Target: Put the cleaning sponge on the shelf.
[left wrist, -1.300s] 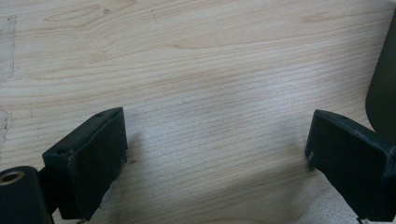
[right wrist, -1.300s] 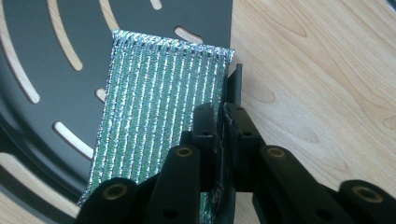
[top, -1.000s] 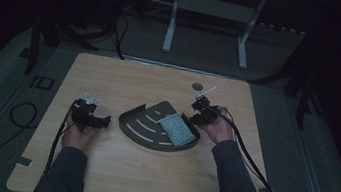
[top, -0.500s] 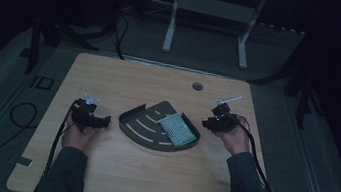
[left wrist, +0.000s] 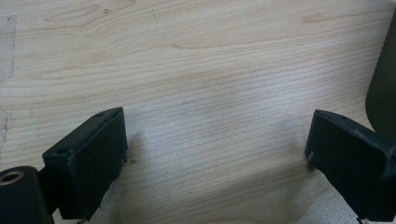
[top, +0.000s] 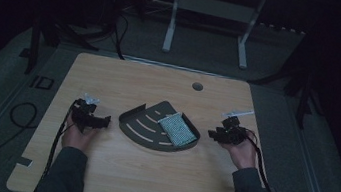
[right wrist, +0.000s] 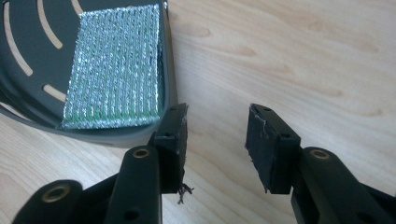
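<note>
from above, a person sits at a pale wooden table (top: 147, 173) in a dim room, forearms coming in from the near edge. in the middle of the table lies a dark fan-shaped tray (top: 141, 125) with curved slots cut in its floor, and a silvery green scouring pad (top: 177, 130) rests inside it on the right-hand part, against the rim. the left gripper (top: 99, 122) lies low on the wood just left of the tray, not touching it, with its cable (top: 53, 145) running back along the sleeve. the right gripper (top: 213, 133) sits just right of the tray, near the pad but apart from it. a small round hole (top: 197, 86) shows in the tabletop farther back, and a pale frame with legs (top: 208, 25) stands on the floor beyond the table.

in the left gripper view, the two black jaws stand far apart over bare wood grain with nothing between them, so the tool is released. a dark curved edge of the tray (left wrist: 384, 84) comes in at the right side.

in the right gripper view, the jaws are parted with a clear gap of bare wood between them, gripping nothing. the tray's (right wrist: 28, 46) rim lies just beside the left jaw, and the scouring pad (right wrist: 116, 65) lies flat in the tray, its near edge up against the rim. a few loose fibres (right wrist: 183, 191) hang from the left jaw's pad.
</note>
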Available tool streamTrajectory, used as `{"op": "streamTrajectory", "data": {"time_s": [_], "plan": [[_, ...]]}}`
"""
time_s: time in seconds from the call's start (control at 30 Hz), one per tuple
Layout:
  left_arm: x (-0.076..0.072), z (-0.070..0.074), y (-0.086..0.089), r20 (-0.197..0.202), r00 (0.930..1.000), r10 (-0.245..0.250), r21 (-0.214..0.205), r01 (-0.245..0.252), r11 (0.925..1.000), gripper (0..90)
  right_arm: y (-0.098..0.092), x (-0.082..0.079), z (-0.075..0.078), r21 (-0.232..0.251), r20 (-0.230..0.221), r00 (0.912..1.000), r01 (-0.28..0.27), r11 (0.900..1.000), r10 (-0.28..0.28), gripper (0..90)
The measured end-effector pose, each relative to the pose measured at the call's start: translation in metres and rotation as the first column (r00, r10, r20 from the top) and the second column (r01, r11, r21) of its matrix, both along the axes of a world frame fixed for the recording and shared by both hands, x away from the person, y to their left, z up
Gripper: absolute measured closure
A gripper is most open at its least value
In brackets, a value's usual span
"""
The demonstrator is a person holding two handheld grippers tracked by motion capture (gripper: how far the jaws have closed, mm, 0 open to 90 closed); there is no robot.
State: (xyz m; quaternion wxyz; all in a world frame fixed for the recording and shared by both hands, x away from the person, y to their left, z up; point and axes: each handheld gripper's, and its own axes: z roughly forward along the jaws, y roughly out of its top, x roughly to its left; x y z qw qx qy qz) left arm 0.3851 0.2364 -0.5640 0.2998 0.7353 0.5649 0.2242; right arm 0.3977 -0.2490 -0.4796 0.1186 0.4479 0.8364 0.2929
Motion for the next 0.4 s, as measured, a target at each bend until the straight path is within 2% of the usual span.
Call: {"op": "streamTrajectory", "data": {"time_s": [0.17, 0.4], "plan": [[0.0, 0.0, 0.0, 0.0, 1.0, 0.0, 0.0, 0.0, 1.0, 6.1, -0.009, -0.006, -0.01, 0.011, -0.008, 0.9995, 0.03, 0.9995, -0.03, 57.3], [0.0, 0.0, 0.0, 0.0, 1.0, 0.0, 0.0, 0.0, 1.0, 6.1, -0.017, -0.018, -0.019, 0.0, 0.034, 0.9982, 0.05, 0.9988, -0.05, 53.4]]}}
